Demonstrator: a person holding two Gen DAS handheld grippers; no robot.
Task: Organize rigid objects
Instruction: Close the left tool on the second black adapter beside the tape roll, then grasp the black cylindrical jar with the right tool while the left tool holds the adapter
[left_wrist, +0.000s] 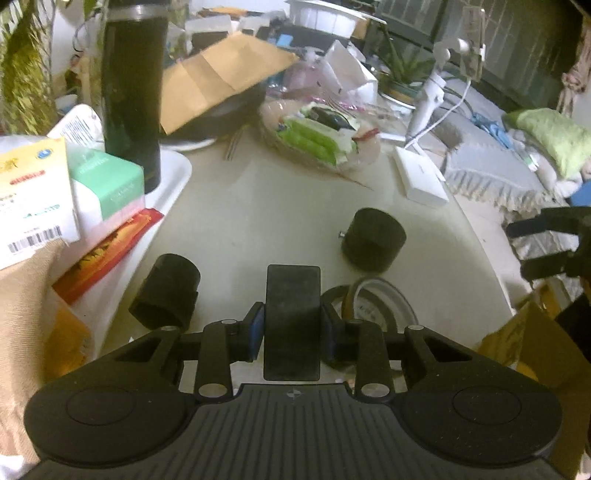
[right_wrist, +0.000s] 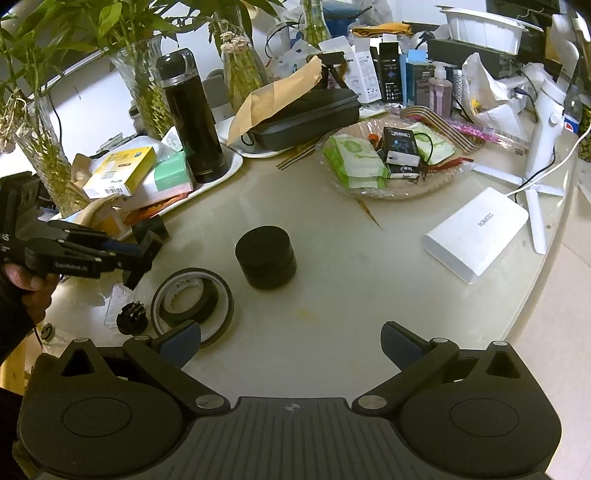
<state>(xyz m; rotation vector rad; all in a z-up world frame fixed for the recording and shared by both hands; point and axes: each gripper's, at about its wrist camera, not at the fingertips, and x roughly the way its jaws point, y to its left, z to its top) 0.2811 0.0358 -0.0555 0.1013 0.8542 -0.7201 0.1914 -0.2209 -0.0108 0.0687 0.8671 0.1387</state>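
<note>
My left gripper (left_wrist: 293, 328) is shut on a flat black rectangular block (left_wrist: 293, 314) and holds it above the beige table. In the right wrist view the left gripper (right_wrist: 138, 258) shows at the far left with the block (right_wrist: 142, 260) between its pads. A black round case (left_wrist: 373, 240) stands on the table ahead, also in the right wrist view (right_wrist: 266, 256). A black cylinder (left_wrist: 166, 295) lies left of the left gripper. Tape rolls (right_wrist: 192, 299) lie by the near edge, also behind the block (left_wrist: 373, 306). My right gripper (right_wrist: 291, 345) is open and empty above the table.
A white tray (right_wrist: 229, 168) at the left holds a tall black flask (right_wrist: 192, 118) and several boxes. A glass plate (right_wrist: 436, 184) of packets sits at the back. A white power bank (right_wrist: 476, 232) lies right. Plant vases (right_wrist: 144, 88) stand behind.
</note>
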